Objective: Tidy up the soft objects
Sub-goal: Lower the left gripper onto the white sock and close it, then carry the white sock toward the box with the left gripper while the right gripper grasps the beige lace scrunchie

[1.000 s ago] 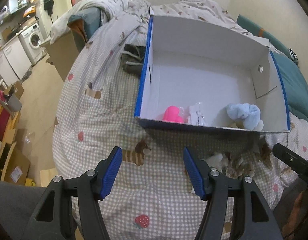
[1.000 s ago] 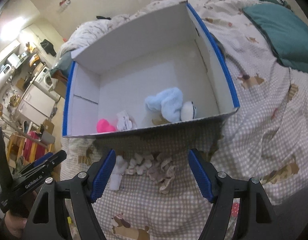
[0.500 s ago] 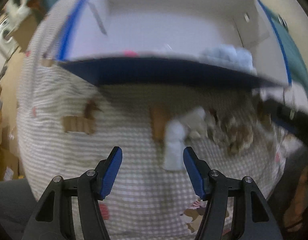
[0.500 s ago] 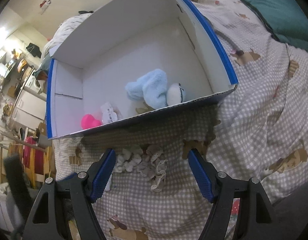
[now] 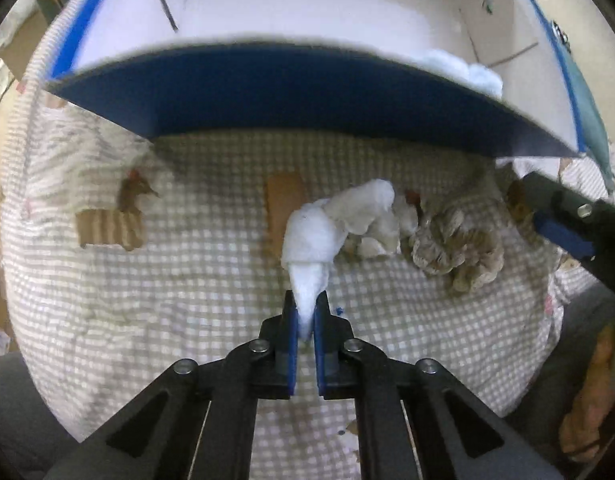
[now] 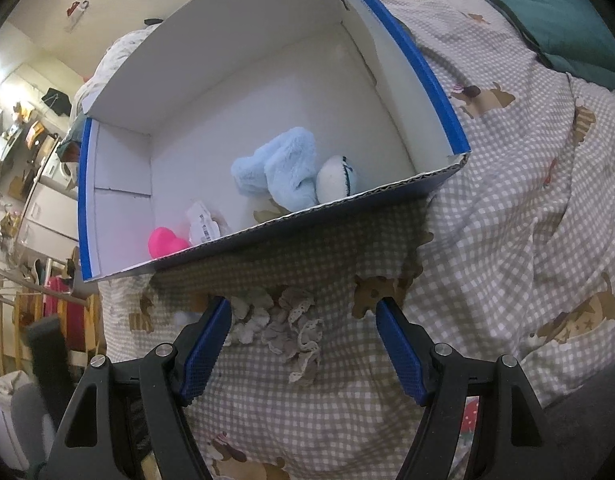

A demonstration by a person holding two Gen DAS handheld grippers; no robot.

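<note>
The left gripper (image 5: 306,312) has just closed its jaws, and now they are clamped on the near end of a white sock (image 5: 313,236). This sock lies on the checked bed cover (image 5: 187,272), just in front of the blue front wall of the cardboard box (image 5: 291,92). Beside the sock, on its right in the left wrist view, lies a beige lacy sock (image 5: 455,248), also in front of the box and touching the white one.

The right gripper (image 6: 303,344) hangs above the same beige lacy sock, in front of the box, with its jaws wide apart and nothing pressed between them.

Inside the box, near its front wall, lie a light blue fluffy toy (image 6: 279,168), a pink heart-shaped thing (image 6: 165,242) and a small white packet (image 6: 203,226).
</note>
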